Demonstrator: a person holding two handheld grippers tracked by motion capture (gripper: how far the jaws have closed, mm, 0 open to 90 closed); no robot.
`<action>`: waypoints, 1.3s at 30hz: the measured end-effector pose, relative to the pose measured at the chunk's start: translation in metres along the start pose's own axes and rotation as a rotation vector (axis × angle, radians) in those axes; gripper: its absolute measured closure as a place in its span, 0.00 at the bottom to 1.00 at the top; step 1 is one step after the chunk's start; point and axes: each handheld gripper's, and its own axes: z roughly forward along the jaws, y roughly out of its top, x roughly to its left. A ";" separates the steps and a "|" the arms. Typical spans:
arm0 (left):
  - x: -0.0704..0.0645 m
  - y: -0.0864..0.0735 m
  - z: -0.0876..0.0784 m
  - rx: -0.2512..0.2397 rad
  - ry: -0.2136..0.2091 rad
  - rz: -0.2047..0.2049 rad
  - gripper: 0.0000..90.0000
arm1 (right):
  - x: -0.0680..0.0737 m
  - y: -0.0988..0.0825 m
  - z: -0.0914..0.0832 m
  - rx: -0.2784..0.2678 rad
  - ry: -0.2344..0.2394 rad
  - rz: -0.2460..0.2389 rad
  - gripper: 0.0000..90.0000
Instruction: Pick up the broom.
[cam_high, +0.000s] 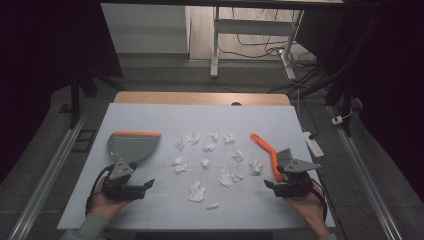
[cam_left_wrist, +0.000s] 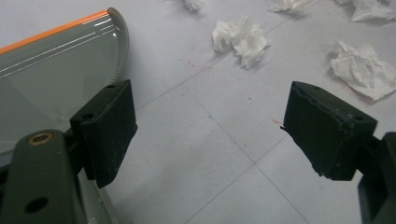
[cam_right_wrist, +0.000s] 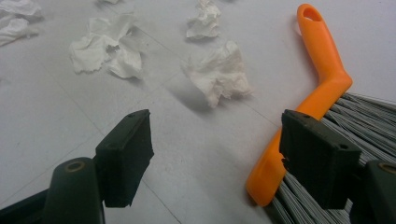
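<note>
A grey dustpan with an orange lip lies on the left of the white table. An orange-handled brush with grey bristles lies on the right. Several crumpled paper wads are scattered between them. My left gripper rests just in front of the dustpan, open and empty. In the left gripper view the dustpan is beside the left jaw of this gripper. My right gripper sits open near the brush's bristle end. In the right gripper view the brush runs past the right jaw of this gripper, with a wad ahead.
A wooden strip runs along the table's far edge. A white power strip lies on the floor off the right edge. Desk legs and cables stand on the floor behind. Metal rails run along both sides.
</note>
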 end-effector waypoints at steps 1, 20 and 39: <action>0.000 0.000 0.000 0.001 -0.002 0.002 0.20 | 0.000 0.000 0.000 0.000 -0.002 0.000 0.29; -0.002 0.001 -0.002 -0.009 0.006 0.008 0.20 | 0.002 0.010 0.000 0.045 -0.011 0.007 0.29; -0.003 0.002 -0.001 -0.005 0.001 0.016 0.20 | -0.034 0.064 0.001 0.224 -0.091 0.113 0.31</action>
